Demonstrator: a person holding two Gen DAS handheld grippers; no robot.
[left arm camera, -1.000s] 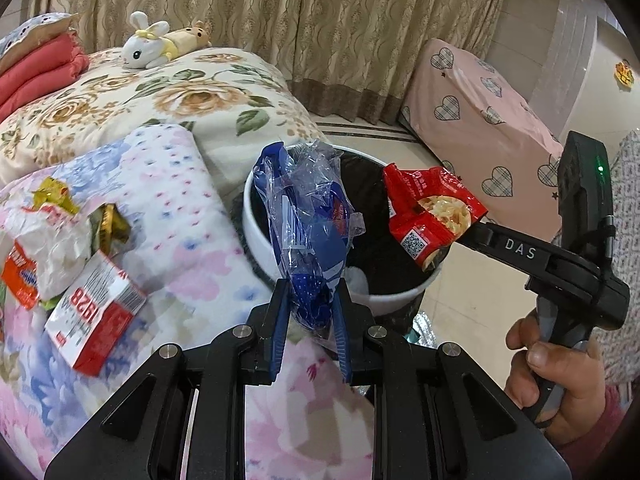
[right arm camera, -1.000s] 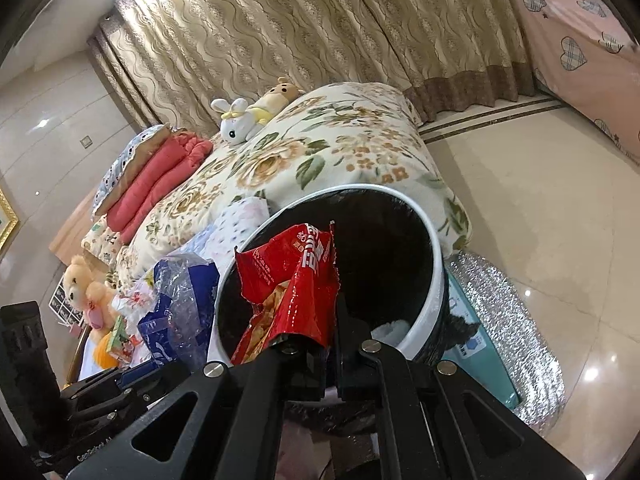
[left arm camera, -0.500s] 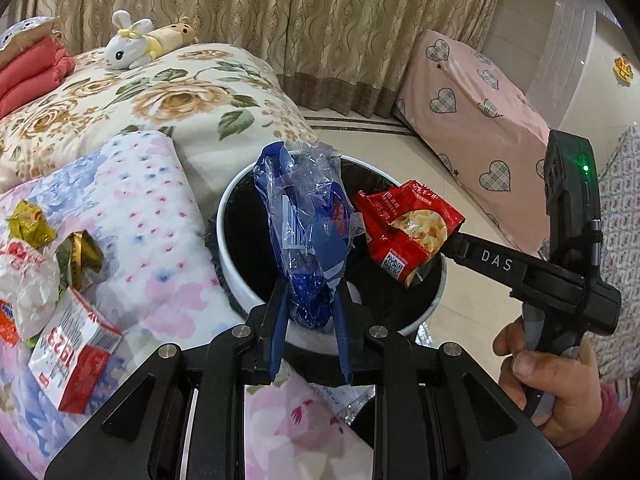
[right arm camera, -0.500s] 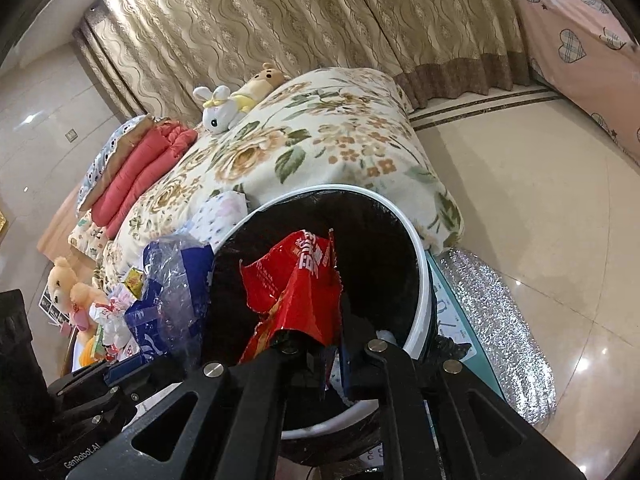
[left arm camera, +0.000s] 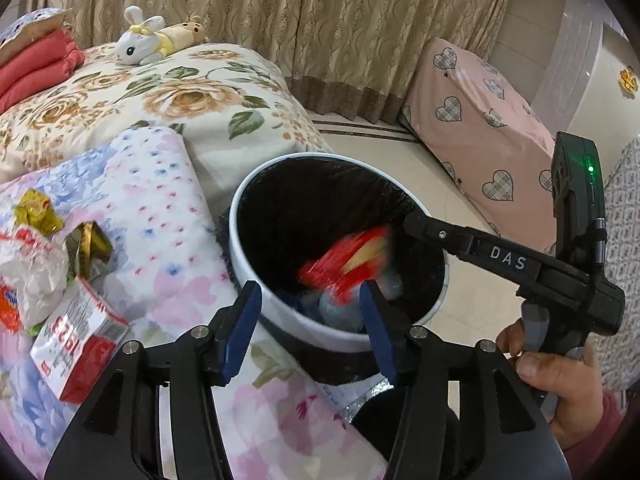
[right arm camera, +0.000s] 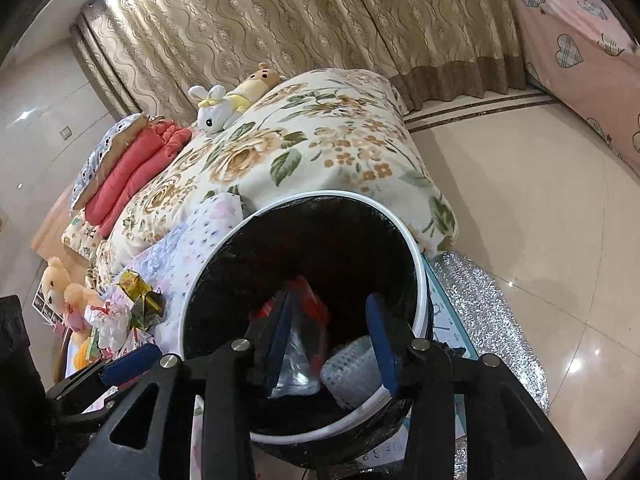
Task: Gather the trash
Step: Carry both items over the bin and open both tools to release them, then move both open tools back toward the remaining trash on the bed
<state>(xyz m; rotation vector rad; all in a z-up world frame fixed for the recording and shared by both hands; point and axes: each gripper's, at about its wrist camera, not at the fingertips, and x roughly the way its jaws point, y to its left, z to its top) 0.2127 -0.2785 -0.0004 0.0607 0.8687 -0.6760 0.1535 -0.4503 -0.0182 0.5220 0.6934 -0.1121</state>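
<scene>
Your left gripper (left arm camera: 310, 326) fills the bottom of the left wrist view with its jaws spread and nothing between the blue pads (left arm camera: 242, 330); they have just been opening. Just beyond them, low centre, is the white-rimmed trash bin (left arm camera: 256, 312) with its black liner. A red snack wrapper (left arm camera: 344, 262) shows inside it as a motion-blurred streak, clear of both grippers, above pale crumpled trash at the bottom.

Your right gripper (right arm camera: 330, 334) has also just been opening: in the right wrist view its pads stand apart over the bin's mouth (right arm camera: 418, 264), holding nothing, with the red wrapper (right arm camera: 310, 300) and a clear plastic bag (right arm camera: 296, 360) lying in the bin behind them. From the left wrist view the same tool reaches in from the right edge, your right hand (left arm camera: 560, 376) wrapped around its handle (its jaws cannot be made out from this angle).

At the left edge, on the pastel flowered sheet (left arm camera: 152, 200), more litter waits: a red-and-white carton (left arm camera: 76, 340), a crumpled white wrapper (left arm camera: 32, 280) and gold foil wrappers (left arm camera: 86, 244). Further up lies the rose-print quilt (left arm camera: 180, 96), with a white rabbit toy (left arm camera: 140, 46) and a folded red blanket (left arm camera: 36, 64) in the upper left. A beige curtain (left arm camera: 320, 12) hangs across the top, and a pink heart-print cover (left arm camera: 472, 112) sits at the upper right.
</scene>
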